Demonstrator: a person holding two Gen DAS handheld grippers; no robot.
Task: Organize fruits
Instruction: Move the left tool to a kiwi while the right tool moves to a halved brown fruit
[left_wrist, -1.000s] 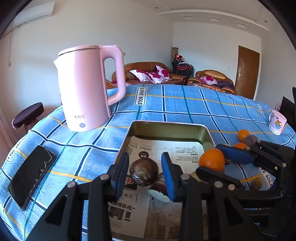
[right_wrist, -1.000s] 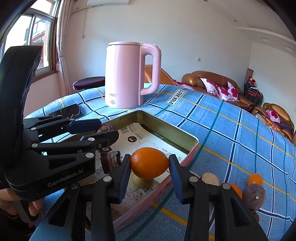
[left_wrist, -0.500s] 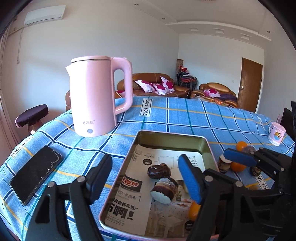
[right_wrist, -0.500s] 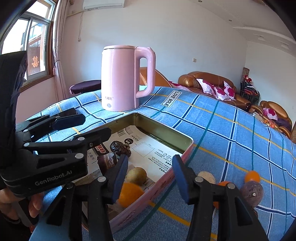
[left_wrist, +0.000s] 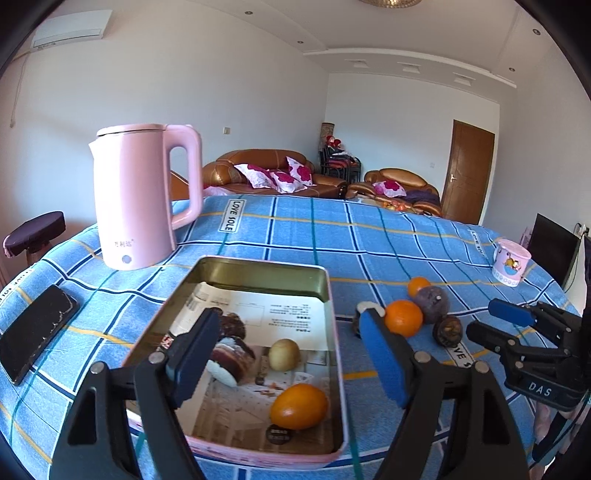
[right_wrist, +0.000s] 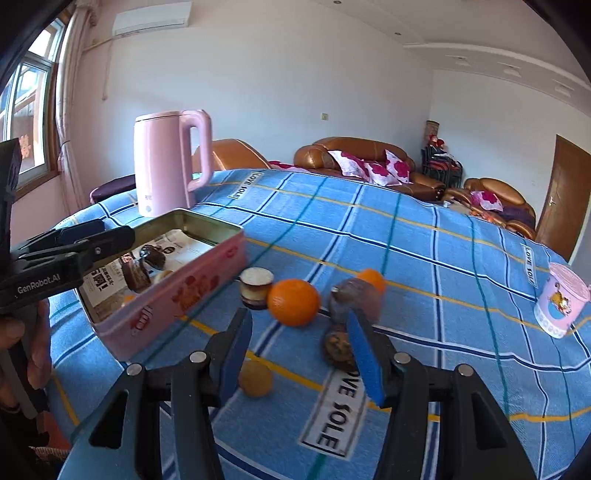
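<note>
Place: a home living room, bright with daylight.
Seating: brown leather sofas (left_wrist: 271, 173) with flowered cushions (right_wrist: 373, 168) along the far wall.
Table: covered by a blue checked cloth (left_wrist: 369, 236), a pink kettle (left_wrist: 140, 195) standing on it.
Fittings: wall air conditioner (right_wrist: 149, 18), wooden door (left_wrist: 467, 177), curtained window (right_wrist: 29, 107).

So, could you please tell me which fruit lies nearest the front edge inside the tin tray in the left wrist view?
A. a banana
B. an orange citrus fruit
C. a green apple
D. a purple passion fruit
B: the orange citrus fruit lies at the near end of the tin tray, with a small yellowish fruit farther back on the paper lining.
</note>
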